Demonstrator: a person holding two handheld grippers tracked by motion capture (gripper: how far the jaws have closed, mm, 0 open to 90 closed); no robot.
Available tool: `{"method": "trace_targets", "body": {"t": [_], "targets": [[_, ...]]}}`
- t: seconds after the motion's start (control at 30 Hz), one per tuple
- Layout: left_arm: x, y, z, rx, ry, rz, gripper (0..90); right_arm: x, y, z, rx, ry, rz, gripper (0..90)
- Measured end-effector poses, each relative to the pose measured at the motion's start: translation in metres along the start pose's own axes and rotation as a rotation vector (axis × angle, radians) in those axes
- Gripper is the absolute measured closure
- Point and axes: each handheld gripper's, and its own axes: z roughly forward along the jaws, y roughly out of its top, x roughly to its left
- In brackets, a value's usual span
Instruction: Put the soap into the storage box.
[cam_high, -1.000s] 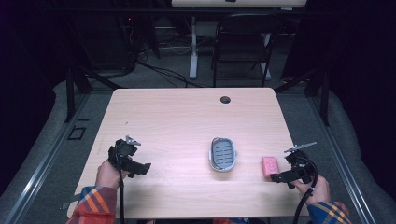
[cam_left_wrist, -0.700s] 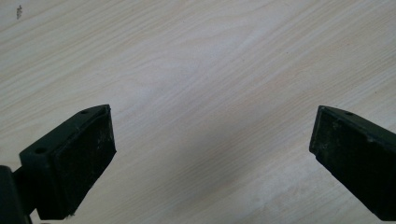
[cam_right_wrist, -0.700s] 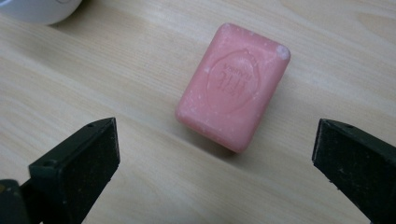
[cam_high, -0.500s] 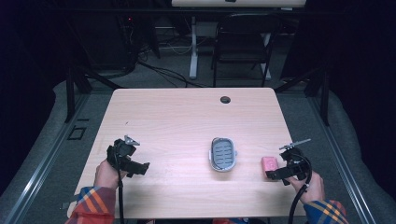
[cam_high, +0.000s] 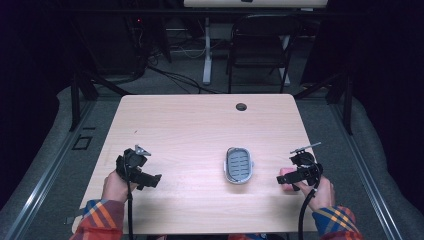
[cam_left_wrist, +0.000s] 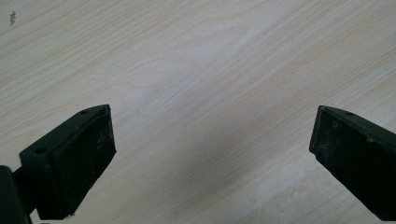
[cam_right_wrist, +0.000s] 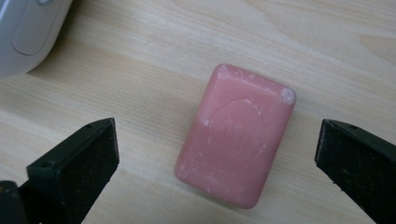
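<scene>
We note the person's left hand (cam_high: 116, 186) holding the black two-jaw left gripper (cam_high: 150, 179) low at the near left, its jaws spread wide in its own view (cam_left_wrist: 210, 158). The right hand (cam_high: 320, 192) holds the black two-jaw right gripper (cam_high: 286, 180) at the near right, jaws likewise wide apart (cam_right_wrist: 215, 163). Both forearms enter from the bottom edge in plaid sleeves (cam_high: 97, 220), a black cable (cam_high: 131, 210) trailing from each gripper.

Pale wood-grain table (cam_right_wrist: 140, 84) — matt; pink soap bar (cam_right_wrist: 236, 135) — scuffed, chalky.
</scene>
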Motion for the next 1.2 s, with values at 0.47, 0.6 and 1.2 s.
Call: {"method": "trace_targets", "body": {"t": [0.47,0.6,1.2], "targets": [[-0.001,0.001,0.000,0.005,-0.002,0.004,0.0,-0.001,0.009,0.015,0.052,-0.016,0.039,13.7],[-0.001,0.001,0.001,0.005,-0.003,0.004,0.0,-0.001,0.010,0.019,0.076,-0.022,0.054,14.8],[-0.004,0.002,0.000,0.005,-0.001,0.009,0.0,0.000,0.014,0.033,0.138,-0.069,0.077,32.9]]}}
